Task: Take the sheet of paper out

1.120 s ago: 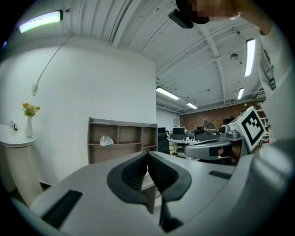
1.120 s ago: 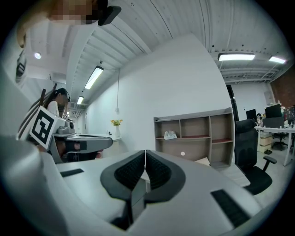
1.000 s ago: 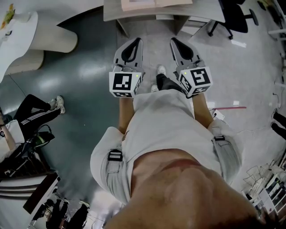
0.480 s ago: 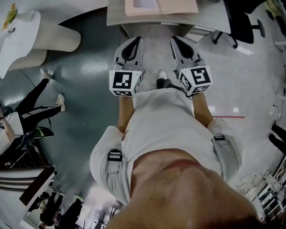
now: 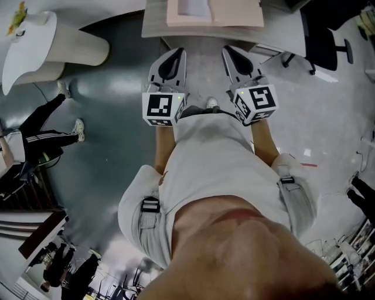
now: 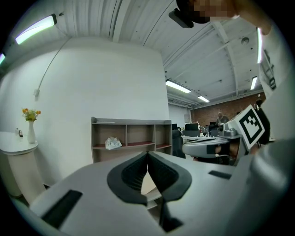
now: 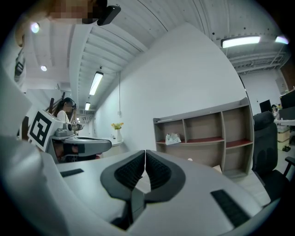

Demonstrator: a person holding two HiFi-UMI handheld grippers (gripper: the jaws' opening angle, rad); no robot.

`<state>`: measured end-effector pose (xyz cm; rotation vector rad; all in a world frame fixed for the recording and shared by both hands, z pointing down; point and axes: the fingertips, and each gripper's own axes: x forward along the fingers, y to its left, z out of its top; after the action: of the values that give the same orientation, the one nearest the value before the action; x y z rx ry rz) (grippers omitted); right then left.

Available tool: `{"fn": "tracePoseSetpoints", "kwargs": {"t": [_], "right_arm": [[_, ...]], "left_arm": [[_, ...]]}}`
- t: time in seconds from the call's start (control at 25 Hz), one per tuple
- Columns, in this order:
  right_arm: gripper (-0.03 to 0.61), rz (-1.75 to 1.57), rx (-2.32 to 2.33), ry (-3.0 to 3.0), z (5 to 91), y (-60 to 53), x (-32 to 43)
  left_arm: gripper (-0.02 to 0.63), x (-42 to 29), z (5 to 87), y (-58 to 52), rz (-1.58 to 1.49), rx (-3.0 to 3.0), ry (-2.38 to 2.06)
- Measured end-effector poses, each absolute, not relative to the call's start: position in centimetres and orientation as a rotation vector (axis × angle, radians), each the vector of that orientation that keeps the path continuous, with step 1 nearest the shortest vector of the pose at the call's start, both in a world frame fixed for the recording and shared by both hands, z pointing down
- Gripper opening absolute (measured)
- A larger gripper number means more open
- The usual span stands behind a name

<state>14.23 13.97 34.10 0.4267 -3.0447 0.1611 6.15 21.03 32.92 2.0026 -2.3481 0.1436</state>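
Note:
In the head view a pale pink folder lies on a grey desk at the top edge. A white sheet of paper rests on its left half. My left gripper and right gripper are held side by side at waist height, pointing toward the desk and short of its edge. The left gripper has its jaw tips together with nothing between them. The right gripper is likewise shut and empty. Each gripper view shows the other gripper beside it.
A wooden shelf unit with a white bag stands against the white wall ahead. A round white table with a flower vase is at the left. A black office chair is at the right. A person walks at the far left.
The person holding the grippers has stepped forward, so the desk and folder lie nearer and more of the sheet shows. Both grippers stayed shut. The bystander at the left has shifted.

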Motion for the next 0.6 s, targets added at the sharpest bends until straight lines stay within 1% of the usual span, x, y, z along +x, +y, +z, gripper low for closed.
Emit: {"fn": "tracePoseSetpoints", "kwargs": {"t": [0.4, 0.6], "right_arm": [[0.021, 0.182, 0.424, -3.040, 34.3, 11.1, 13.0], [0.021, 0.195, 0.438, -3.025, 34.6, 9.8, 11.4]], "left_arm": [[0.023, 4.9, 32.8, 18.3, 0.150, 1.999, -2.354], [0.023, 3.2, 32.8, 16.9, 0.144, 2.010, -2.337]]}}
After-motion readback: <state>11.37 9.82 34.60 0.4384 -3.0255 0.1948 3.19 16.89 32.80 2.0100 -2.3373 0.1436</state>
